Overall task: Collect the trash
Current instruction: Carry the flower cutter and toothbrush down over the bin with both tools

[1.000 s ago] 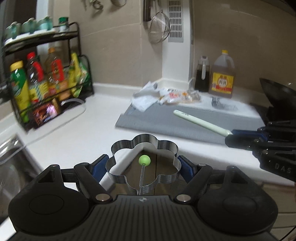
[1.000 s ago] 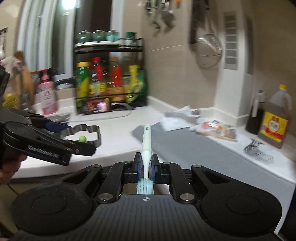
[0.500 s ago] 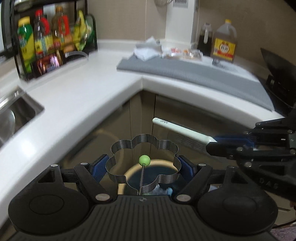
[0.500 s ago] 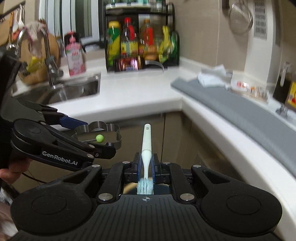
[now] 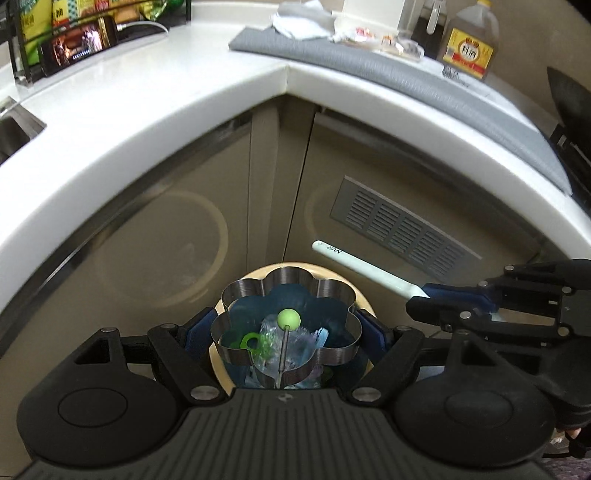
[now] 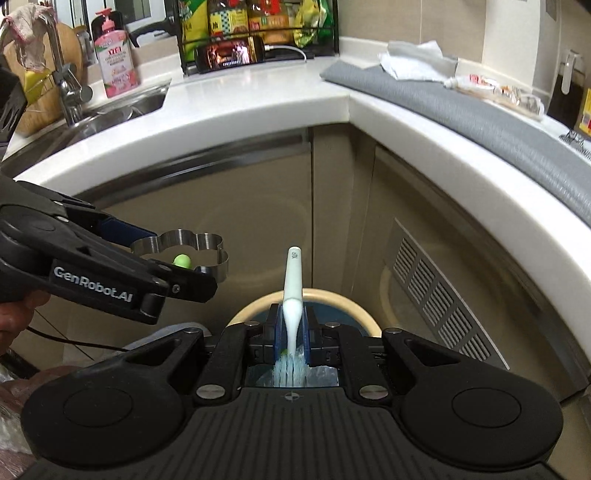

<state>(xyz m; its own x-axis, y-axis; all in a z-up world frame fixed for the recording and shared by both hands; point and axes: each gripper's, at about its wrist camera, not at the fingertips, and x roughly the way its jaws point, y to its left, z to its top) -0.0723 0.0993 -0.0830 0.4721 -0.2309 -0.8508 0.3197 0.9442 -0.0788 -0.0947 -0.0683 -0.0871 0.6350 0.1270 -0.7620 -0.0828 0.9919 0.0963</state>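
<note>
My left gripper [image 5: 286, 332] is shut on a flower-shaped metal ring mould [image 5: 288, 282] with a green knob on a thin rod. It hangs right over a round trash bin [image 5: 251, 275] with a cream rim and a blue liner holding plastic scraps. My right gripper [image 6: 291, 332] is shut on a white toothbrush [image 6: 293, 291], gripped near the bristles, handle pointing forward. It sits above the bin's rim [image 6: 354, 306]. In the right wrist view the left gripper [image 6: 181, 260] and its mould [image 6: 184, 238] hover at the left.
A white corner counter [image 5: 184, 122] curves above the bin, with a grey mat [image 5: 443, 92], crumpled paper and wrappers [image 6: 421, 59] and an oil bottle [image 5: 469, 40]. A sink [image 6: 110, 110], a pink soap bottle [image 6: 116, 55] and a black rack [image 6: 258, 22] stand at the left. A cupboard vent [image 5: 402, 225] faces the bin.
Both grippers have sunk from counter height to below the counter's edge and tipped downward, so the bin has come into view beneath them. Each keeps hold of its object.
</note>
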